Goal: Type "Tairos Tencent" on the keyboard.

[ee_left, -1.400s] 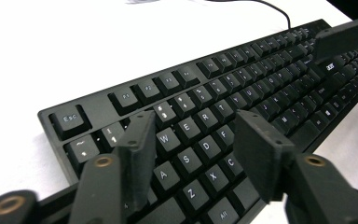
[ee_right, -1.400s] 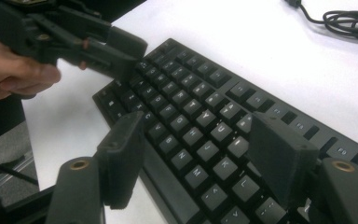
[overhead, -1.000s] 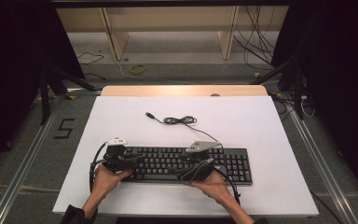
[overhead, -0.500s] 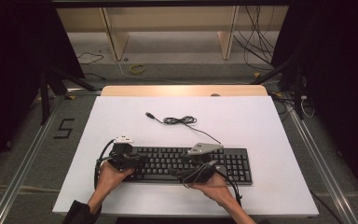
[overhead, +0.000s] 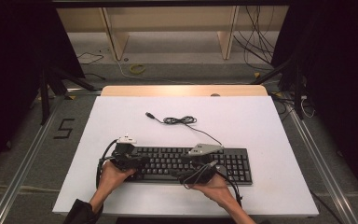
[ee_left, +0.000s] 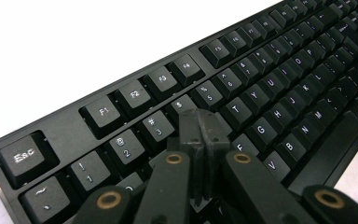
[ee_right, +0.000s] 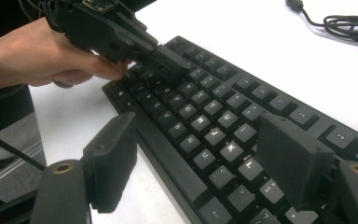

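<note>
Under the closed left tool point(ee_left: 200, 128) lies the keyboard point(ee_left: 261, 93).

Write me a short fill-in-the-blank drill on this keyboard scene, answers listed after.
1. The left gripper has its jaws ____, tips over the keyboard.
2. The right gripper has its jaws ____ above the keys.
3. The keyboard's cable lies coiled on the ____ table.
4. The key at the keyboard's top left corner reads ____.

Answers: shut; open; white; Esc

One keyboard point(overhead: 191, 163), one coiled cable point(overhead: 179, 120), two grippers (one per hand) on one table point(overhead: 261, 121)
</note>
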Demonstrator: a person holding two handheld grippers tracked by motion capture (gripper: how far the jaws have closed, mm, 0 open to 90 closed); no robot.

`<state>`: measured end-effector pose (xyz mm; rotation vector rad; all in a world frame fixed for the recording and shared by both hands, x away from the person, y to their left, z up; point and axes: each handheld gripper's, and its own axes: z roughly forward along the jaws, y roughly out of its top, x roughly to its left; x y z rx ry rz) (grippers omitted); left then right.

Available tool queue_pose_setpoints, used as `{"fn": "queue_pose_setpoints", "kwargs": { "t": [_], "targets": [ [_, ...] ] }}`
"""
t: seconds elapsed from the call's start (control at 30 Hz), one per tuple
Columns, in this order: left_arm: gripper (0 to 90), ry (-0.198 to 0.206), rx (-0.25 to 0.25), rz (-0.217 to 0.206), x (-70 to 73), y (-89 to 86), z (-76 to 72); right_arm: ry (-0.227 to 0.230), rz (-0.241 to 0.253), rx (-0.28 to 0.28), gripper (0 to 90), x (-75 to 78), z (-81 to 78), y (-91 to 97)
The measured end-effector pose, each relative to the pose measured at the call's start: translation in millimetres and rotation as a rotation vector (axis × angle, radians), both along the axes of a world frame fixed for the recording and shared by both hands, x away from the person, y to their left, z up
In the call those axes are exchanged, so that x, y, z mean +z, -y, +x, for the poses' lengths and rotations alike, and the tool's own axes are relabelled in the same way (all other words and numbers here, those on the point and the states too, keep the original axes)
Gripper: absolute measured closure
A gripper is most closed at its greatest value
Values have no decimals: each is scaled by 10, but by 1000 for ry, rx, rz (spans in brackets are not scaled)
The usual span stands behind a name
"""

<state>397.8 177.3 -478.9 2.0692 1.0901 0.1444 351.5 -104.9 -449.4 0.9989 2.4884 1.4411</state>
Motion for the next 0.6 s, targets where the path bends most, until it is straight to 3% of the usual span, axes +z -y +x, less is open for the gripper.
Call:
{"fn": "queue_pose_setpoints", "kwargs": {
  "t": [0.23,0.6],
  "targets": [
    [887,4,1,-15,24,-15,-12,0,1,-5,300,3,-1,3],
    [720,22,9,-81,124,-82,-67,-3,2,-4,303,-8,10,-8]
  ]
}}
